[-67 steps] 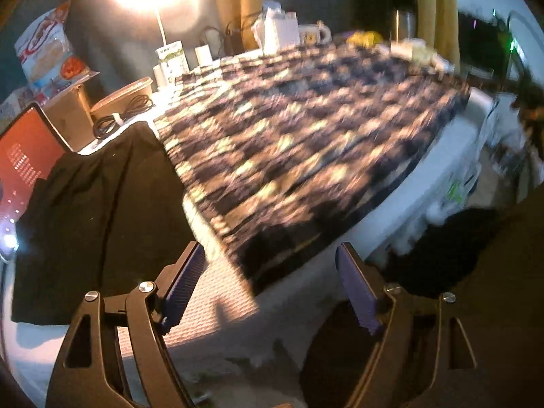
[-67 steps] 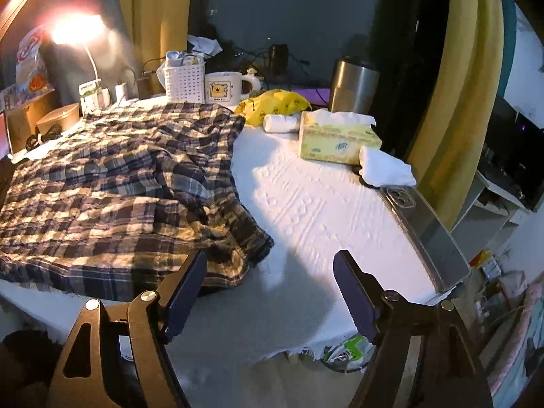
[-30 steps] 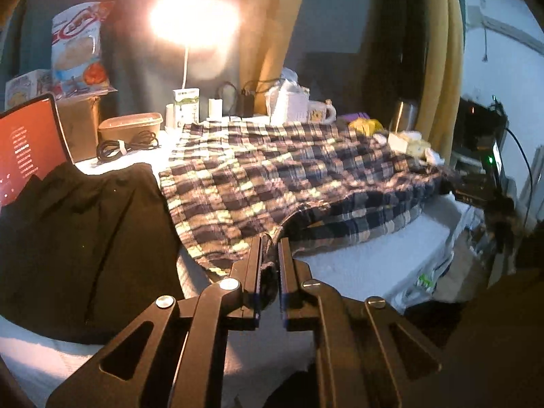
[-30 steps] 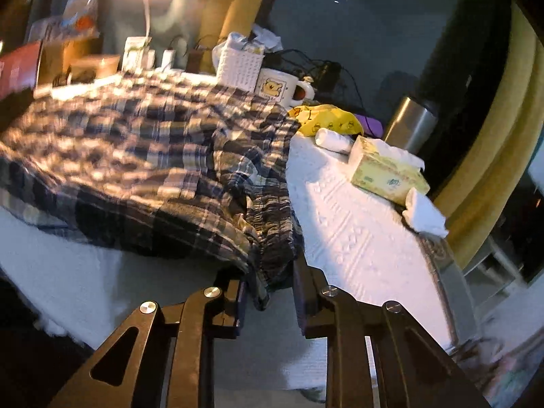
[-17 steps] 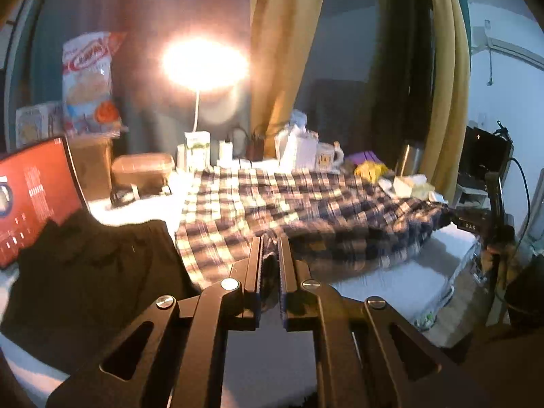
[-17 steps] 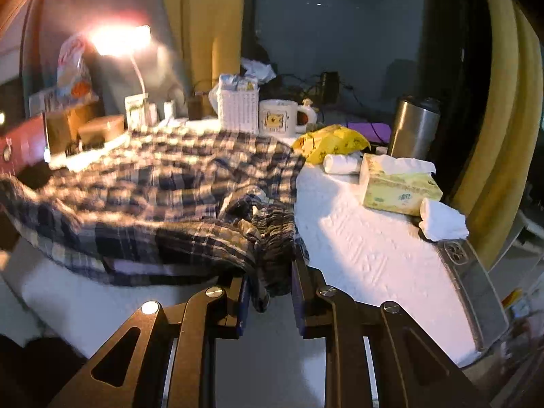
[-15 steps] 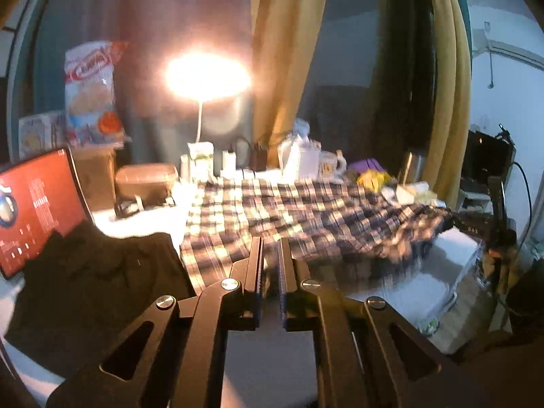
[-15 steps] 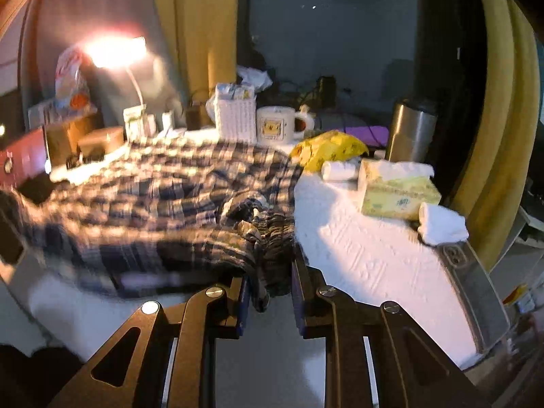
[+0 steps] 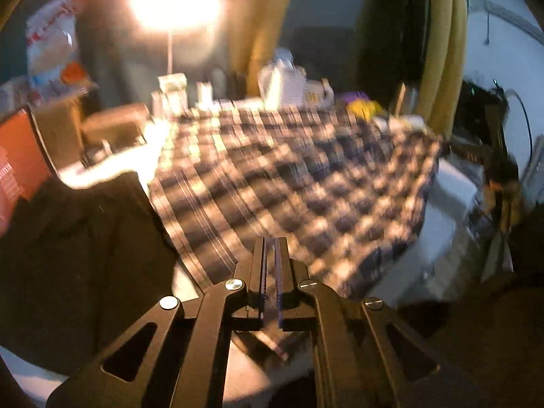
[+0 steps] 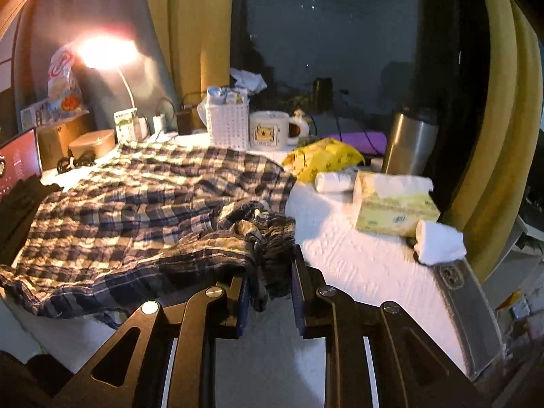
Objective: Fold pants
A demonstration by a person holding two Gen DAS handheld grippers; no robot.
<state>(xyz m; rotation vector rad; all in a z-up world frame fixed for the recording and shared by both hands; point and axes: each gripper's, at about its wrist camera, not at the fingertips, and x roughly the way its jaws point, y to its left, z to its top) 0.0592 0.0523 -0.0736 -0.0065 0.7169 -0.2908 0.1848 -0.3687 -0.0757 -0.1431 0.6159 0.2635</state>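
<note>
The plaid pants (image 9: 299,183) lie spread across the white-covered table (image 10: 367,265), blurred in the left wrist view. My left gripper (image 9: 271,248) is shut on the pants' near hem edge. In the right wrist view the pants (image 10: 142,210) stretch left from a bunched waistband end (image 10: 268,238). My right gripper (image 10: 268,272) is shut on that bunched end, with cloth between the fingers, held just above the table.
A black garment (image 9: 68,255) lies left of the pants. At the back stand a lit lamp (image 10: 105,51), white basket (image 10: 227,125), mug (image 10: 272,131), yellow bag (image 10: 323,159), steel tumbler (image 10: 411,146), tissue box (image 10: 394,207). A phone (image 10: 469,312) lies at the right table edge.
Both grippers closed on the pants' near edge and lifted it. In the last half second the left gripper has swung, blurring its view; the right holds its grip.
</note>
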